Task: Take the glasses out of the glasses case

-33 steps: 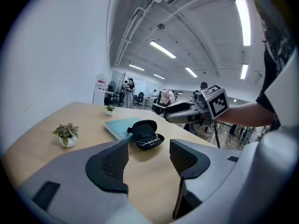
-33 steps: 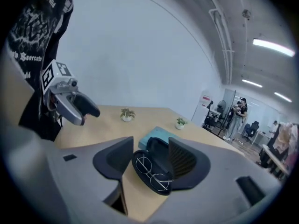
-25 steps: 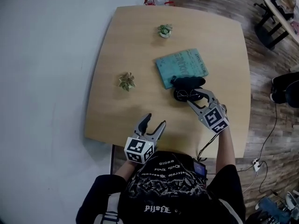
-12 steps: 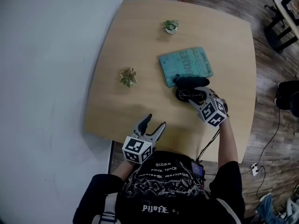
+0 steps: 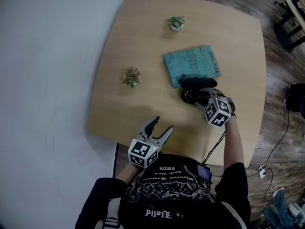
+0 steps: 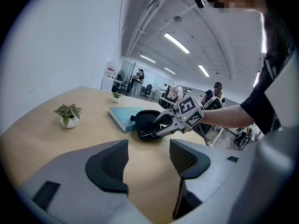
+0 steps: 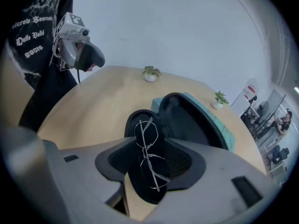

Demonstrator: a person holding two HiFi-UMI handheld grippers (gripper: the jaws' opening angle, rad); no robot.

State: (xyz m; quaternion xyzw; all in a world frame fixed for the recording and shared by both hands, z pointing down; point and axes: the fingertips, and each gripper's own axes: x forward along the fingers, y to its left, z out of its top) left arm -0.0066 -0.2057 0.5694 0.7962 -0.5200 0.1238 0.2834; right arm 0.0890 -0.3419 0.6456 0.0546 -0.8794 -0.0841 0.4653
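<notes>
**Bench** (image 5: 143, 46): bare, smooth wood. Nothing pins the case to it, so I judge that a sideways push would slide the case rather than free what is inside.

**Teal book** (image 5: 193, 63): lies just behind the case, close against the raised lid. A knock on the lid could shove it into the book or fold it down over my tips.

**Glasses case** (image 7: 182, 118): black and open. Its lower shell lies flat on the right half of the bench, with the lid standing up behind.

**My right fingers** (image 7: 187, 164): apart and pointing steeply down, one on each side of the lower shell. The glasses lie between them, and the pads press on nothing that I can see. Risk: closing at this width would clamp the shell walls and lift the case with the glasses inside.

**My left fingers** (image 6: 110, 164): apart and empty. They hover over the near edge of the bench, well apart from the case, so they do not steady it.

**Glasses** (image 7: 148, 155): a thin wire frame, folded, lying lengthwise in the shell. Risk: a hard or skewed pinch could bend the wire, smear a lens, or let the frame slip and drop back.
</notes>
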